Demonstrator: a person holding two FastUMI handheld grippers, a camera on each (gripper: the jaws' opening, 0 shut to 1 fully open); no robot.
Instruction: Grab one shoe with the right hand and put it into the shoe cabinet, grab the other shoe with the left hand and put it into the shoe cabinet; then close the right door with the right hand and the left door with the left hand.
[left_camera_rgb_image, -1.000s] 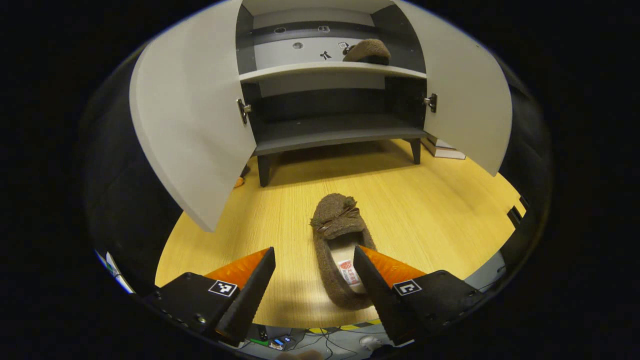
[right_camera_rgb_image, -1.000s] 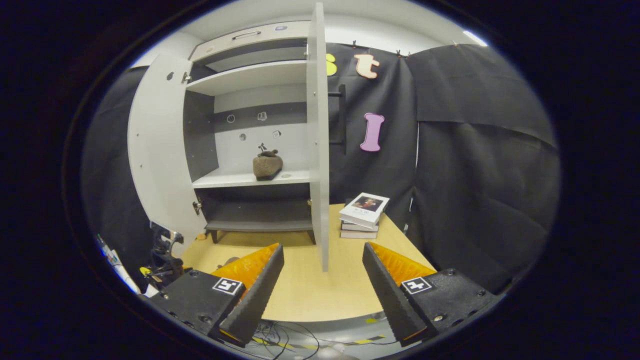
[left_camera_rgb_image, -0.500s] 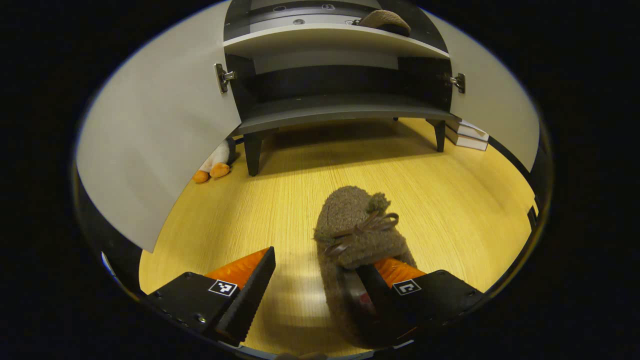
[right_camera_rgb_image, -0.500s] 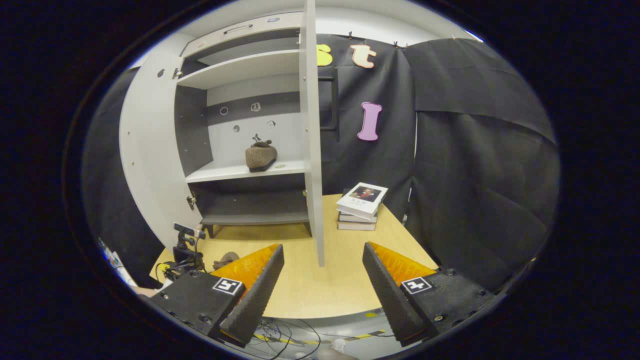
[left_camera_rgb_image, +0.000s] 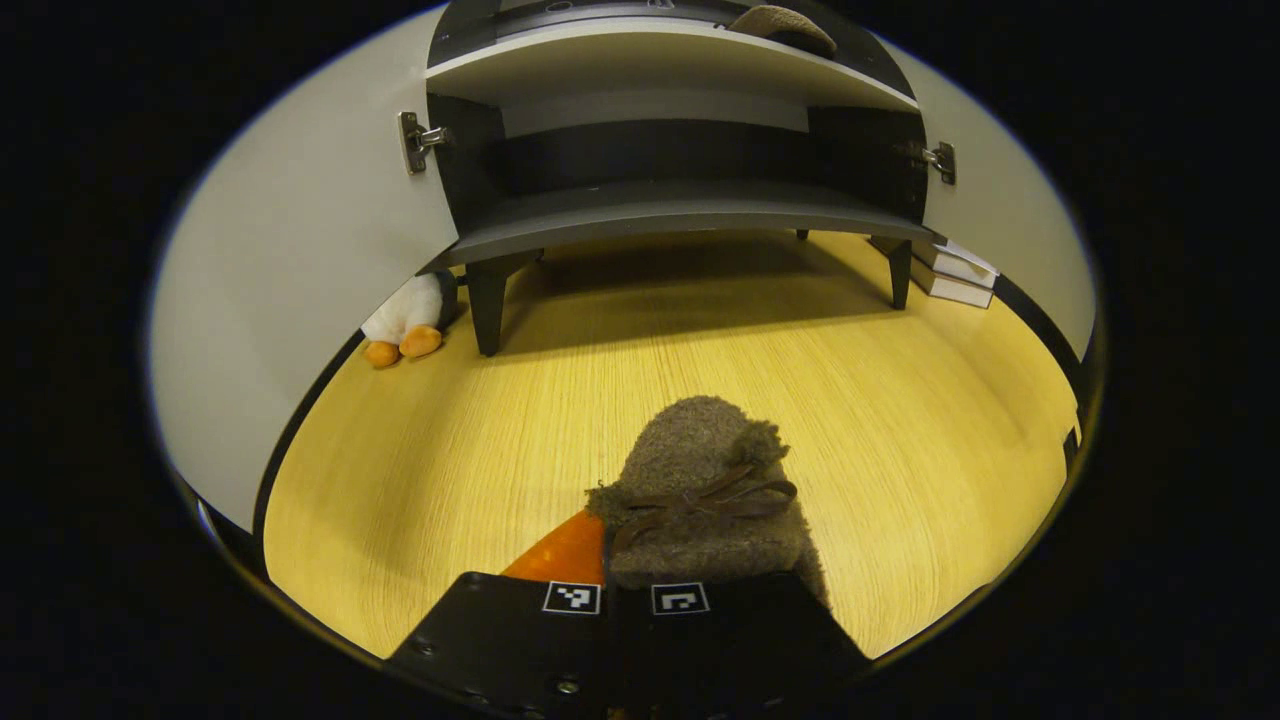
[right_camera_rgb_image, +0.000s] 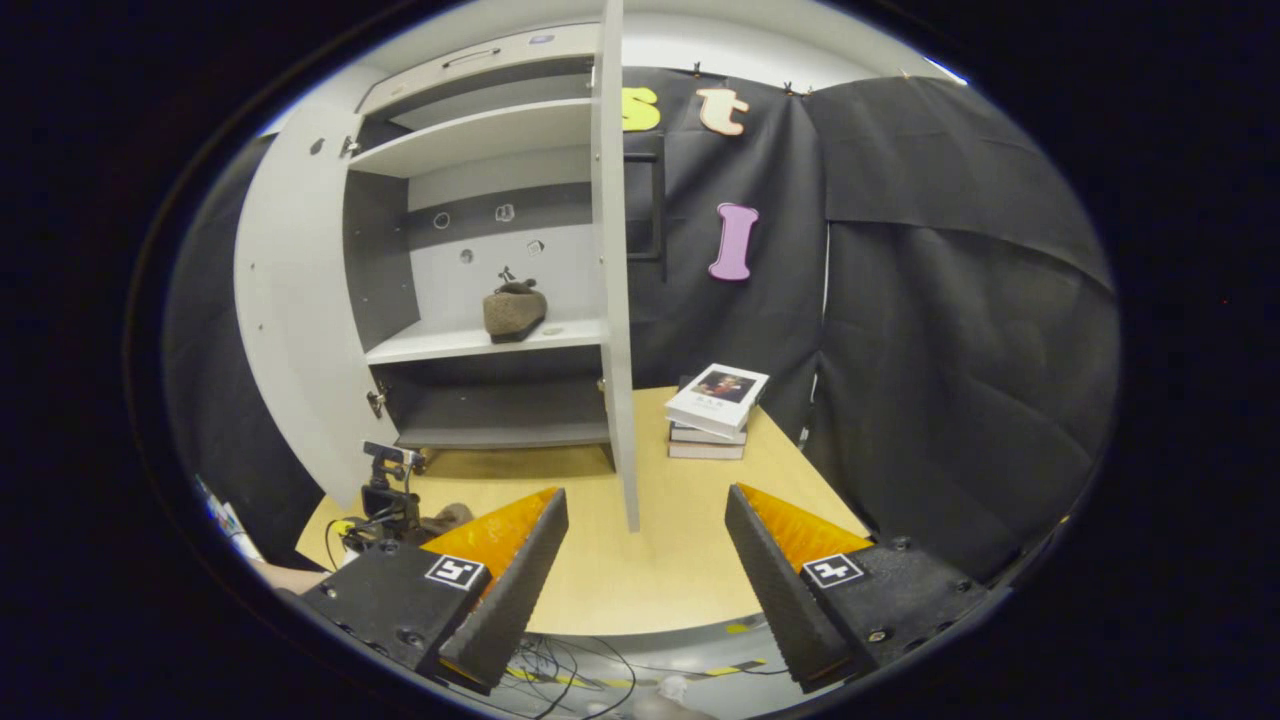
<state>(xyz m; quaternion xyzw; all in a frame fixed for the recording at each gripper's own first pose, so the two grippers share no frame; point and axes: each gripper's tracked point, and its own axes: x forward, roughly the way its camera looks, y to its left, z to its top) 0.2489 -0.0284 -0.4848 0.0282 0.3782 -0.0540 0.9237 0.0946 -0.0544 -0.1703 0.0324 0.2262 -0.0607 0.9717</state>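
Just clamped my left gripper (left_camera_rgb_image: 628, 560) onto the second slipper (left_camera_rgb_image: 705, 490) before the cabinet (left_camera_rgb_image: 680, 212); right gripper (right_camera_rgb_image: 645, 560) spread wide, idle.

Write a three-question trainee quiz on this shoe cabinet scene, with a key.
1. True or false: the left gripper is shut on the brown slipper on the floor.
2. Where does the other slipper sit? A) on the stack of books B) on the cabinet's light shelf C) on the floor
3. Fill in: the right gripper is ____, holding nothing.

Key: 1 true; 2 B; 3 open.
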